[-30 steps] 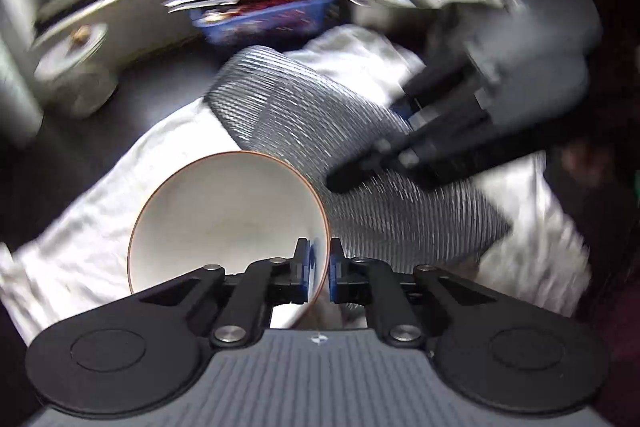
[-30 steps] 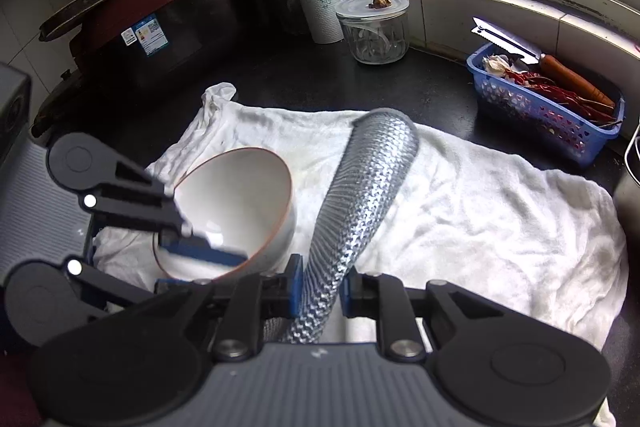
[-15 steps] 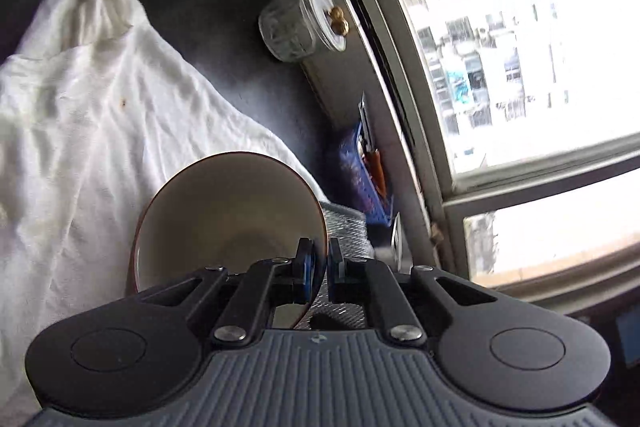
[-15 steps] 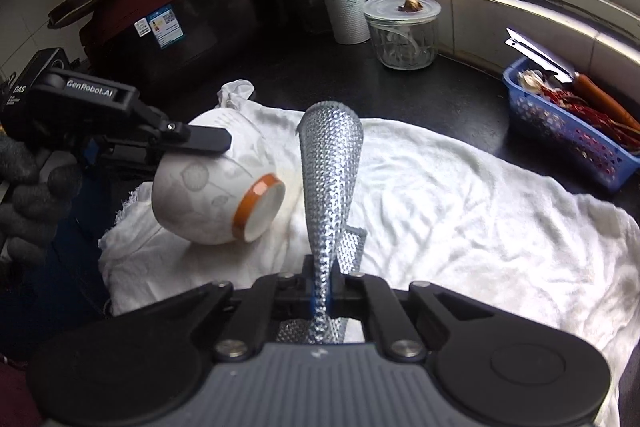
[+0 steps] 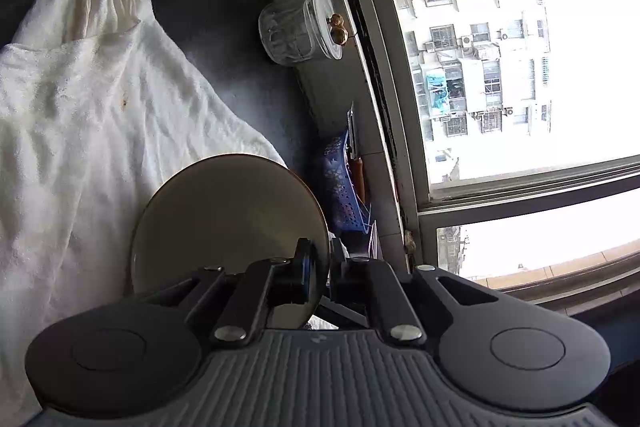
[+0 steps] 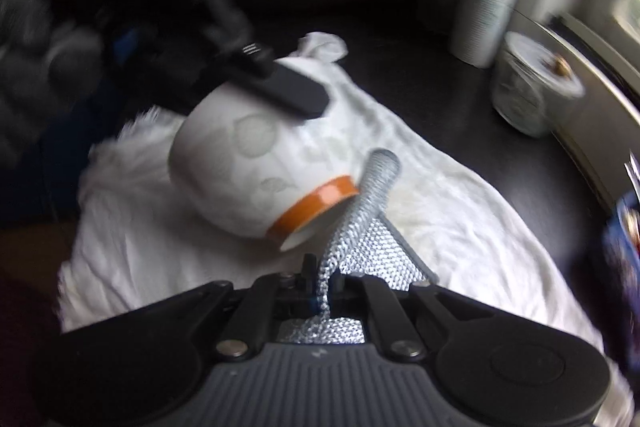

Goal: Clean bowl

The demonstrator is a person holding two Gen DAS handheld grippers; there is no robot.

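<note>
The left gripper was clamped on the rim of the bowl, which was tipped on its side above the white towel. The right gripper pinched a silver mesh cloth, whose rolled end touched the bowl's orange foot at about three o'clock.

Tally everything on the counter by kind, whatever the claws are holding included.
Bowl: 1
Silver scrubbing cloth: 1
White towel: 1
Lidded glass jar: 1
Paper towel roll: 1
Blue basket: 1
Total: 6
</note>
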